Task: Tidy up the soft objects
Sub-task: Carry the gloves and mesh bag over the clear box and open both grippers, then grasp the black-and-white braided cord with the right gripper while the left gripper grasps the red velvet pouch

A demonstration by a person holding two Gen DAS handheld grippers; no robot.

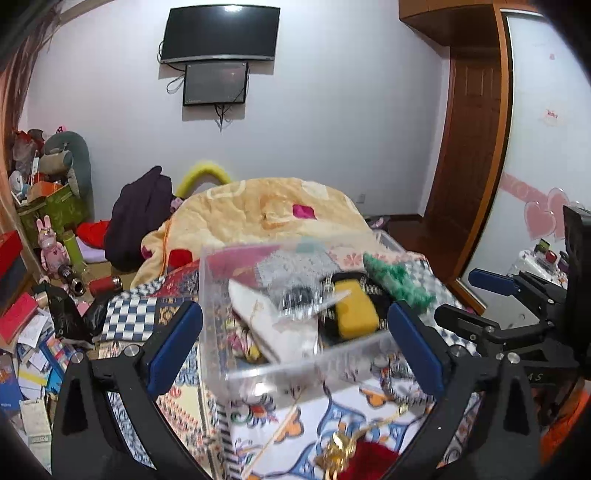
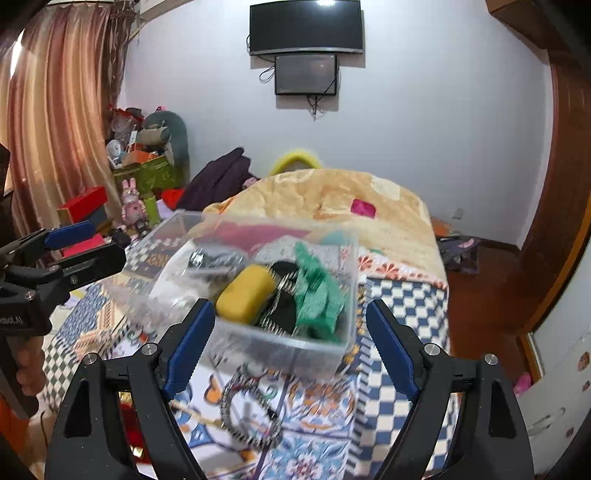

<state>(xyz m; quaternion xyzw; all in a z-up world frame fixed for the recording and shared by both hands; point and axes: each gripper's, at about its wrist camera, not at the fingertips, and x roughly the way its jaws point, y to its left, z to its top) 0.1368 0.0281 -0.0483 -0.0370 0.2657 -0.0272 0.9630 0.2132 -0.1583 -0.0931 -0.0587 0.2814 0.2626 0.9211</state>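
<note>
A clear rectangular plastic storage box (image 1: 295, 354) is seen standing on a bed covered with a patterned patchwork quilt (image 1: 147, 317), ahead of both tools. In the left wrist view, the left gripper (image 1: 295, 343) is held with its blue-padded fingers (image 1: 173, 343) spread wide apart, one at each side of the near wall of the box; whether the pads touch the plastic cannot be told. In the right wrist view, the right gripper (image 2: 291, 347) is likewise held wide open, its blue pads flanking the near right corner of the box, and nothing is clamped between them.

Inside the box, a yellow oblong sponge-like block (image 2: 245, 291) is seen lying near the middle, with a crumpled green cloth (image 2: 319, 295) just to its right and a black item with a striped edge (image 2: 282, 310) between and beneath them. A white folded cloth (image 1: 273, 321) is seen at the left of the box. The contents are blurred.

On the quilt, near to the right gripper, a black-and-white striped ring-shaped band (image 2: 247, 410) is laid flat. Farther off, a pale orange blanket (image 1: 258, 210) is heaped on the bed. On the far white wall, two dark screens (image 2: 306, 29) are mounted, one above the other.
</note>
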